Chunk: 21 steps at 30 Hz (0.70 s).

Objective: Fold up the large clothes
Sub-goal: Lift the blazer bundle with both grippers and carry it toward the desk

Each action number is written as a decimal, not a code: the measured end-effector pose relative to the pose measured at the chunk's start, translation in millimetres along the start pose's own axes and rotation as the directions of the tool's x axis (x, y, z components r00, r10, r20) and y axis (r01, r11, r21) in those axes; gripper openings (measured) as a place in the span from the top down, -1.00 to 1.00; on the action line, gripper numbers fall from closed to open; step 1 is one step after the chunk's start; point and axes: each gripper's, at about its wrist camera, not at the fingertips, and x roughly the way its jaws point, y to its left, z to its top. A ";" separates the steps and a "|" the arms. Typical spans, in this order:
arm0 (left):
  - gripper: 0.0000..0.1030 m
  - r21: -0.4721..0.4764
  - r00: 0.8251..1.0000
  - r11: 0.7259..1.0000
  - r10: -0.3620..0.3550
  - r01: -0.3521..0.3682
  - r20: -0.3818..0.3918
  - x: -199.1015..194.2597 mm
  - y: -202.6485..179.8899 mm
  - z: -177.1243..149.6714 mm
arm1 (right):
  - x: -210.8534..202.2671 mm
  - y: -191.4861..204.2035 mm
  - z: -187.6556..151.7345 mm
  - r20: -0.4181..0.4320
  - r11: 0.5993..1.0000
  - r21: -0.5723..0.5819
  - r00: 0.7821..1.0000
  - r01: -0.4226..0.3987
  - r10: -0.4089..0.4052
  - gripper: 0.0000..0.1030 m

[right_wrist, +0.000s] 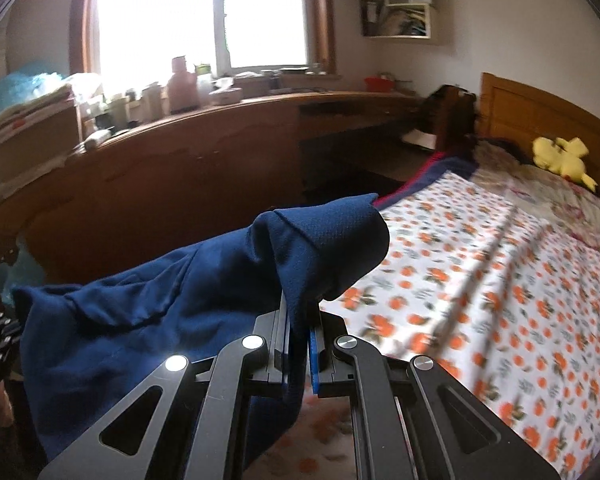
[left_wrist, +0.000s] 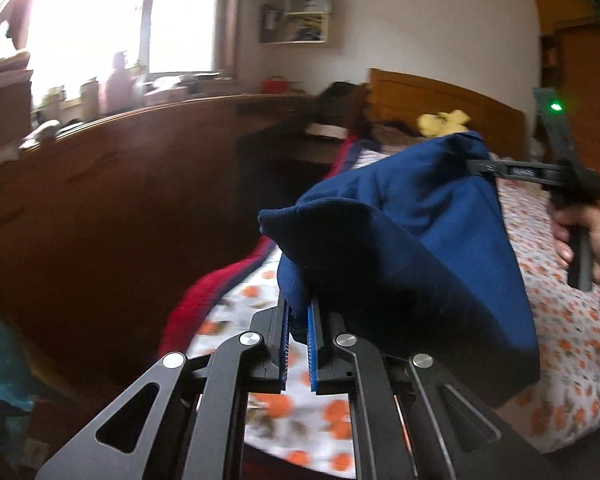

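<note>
A large navy blue garment [left_wrist: 412,232] hangs in the air between both grippers, above a bed with an orange-flowered sheet [left_wrist: 572,320]. My left gripper [left_wrist: 299,312] is shut on one corner of the cloth, which bunches over its blue pads. In the left wrist view the right gripper [left_wrist: 476,166] is at the far right, held by a hand [left_wrist: 592,236], pinching the other end. In the right wrist view my right gripper [right_wrist: 300,320] is shut on the garment [right_wrist: 148,304], which drapes away to the left and down. The flowered sheet [right_wrist: 500,280] lies to the right.
A long wooden desk [right_wrist: 204,160] with bottles and clutter runs under the bright window [right_wrist: 204,12]. A wooden headboard [right_wrist: 540,112] and a yellow plush toy [right_wrist: 560,158] are at the bed's far end. A red blanket [left_wrist: 204,300] hangs at the bed's left edge.
</note>
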 end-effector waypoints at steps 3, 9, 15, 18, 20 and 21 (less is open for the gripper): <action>0.86 -0.039 0.998 0.998 0.042 -0.043 -0.038 12.4 24.2 -8.8 | 26.9 18.0 -5.1 -0.030 1.000 -0.014 0.999 -0.013 0.012 0.89; 0.85 -0.044 0.986 0.995 0.080 -0.087 -0.147 45.0 45.8 -46.1 | 86.4 24.4 -57.7 -0.206 0.996 -0.052 0.975 0.076 -0.085 0.83; 0.76 -0.055 0.984 0.994 0.086 -0.096 -0.157 48.9 64.9 -40.7 | 84.7 6.0 -71.8 -0.239 0.997 -0.004 0.968 0.076 -0.074 0.76; 0.64 -0.038 0.981 0.991 0.119 -0.126 -0.151 43.0 59.9 -42.1 | 63.1 10.1 -70.5 -0.200 0.998 -0.010 0.978 0.054 -0.055 0.76; 0.57 -0.042 0.981 0.989 0.131 -0.139 -0.143 36.4 60.6 -41.9 | 42.1 15.4 -70.2 -0.155 0.999 -0.019 0.987 0.035 -0.038 0.76; 0.57 -0.040 0.980 0.988 0.141 -0.147 -0.137 32.4 61.0 -43.8 | 33.6 15.9 -70.5 -0.141 0.999 -0.022 0.990 0.024 -0.027 0.76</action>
